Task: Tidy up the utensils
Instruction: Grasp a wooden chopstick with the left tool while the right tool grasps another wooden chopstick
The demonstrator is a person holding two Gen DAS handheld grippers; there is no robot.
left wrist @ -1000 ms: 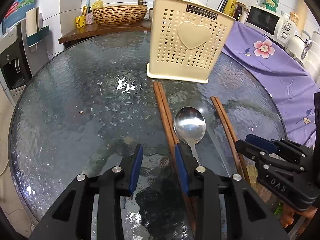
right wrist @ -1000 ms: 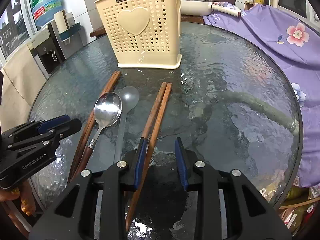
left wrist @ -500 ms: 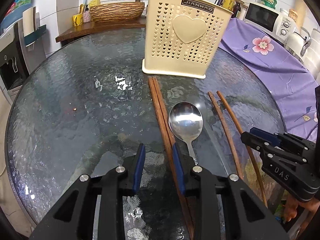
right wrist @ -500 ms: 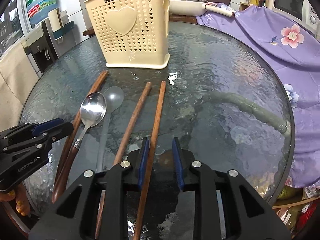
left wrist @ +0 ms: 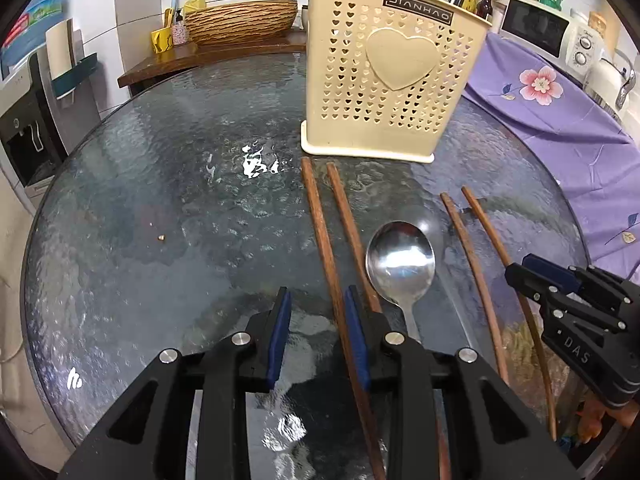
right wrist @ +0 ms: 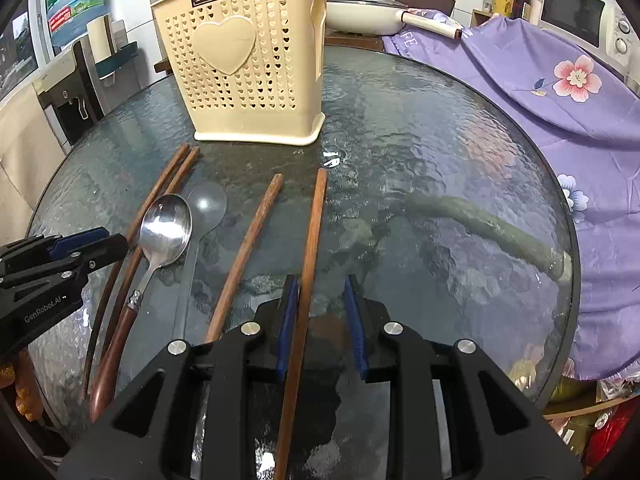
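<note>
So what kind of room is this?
Most likely a home kitchen: there is a microwave by the tiled wall, a sink bowl with a tap, and a utensil holder on the glass table.

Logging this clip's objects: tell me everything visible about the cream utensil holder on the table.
The cream utensil holder is a tall, flattish plastic box. Its front is perforated with rows of small heart-shaped holes around one large raised heart, with a dark JIANHAO label near the rim and a wider foot at the base. It stands upright at the far side of the round glass table, beyond the chopsticks and spoon. Neither gripper touches it. Its inside is not visible.
</note>
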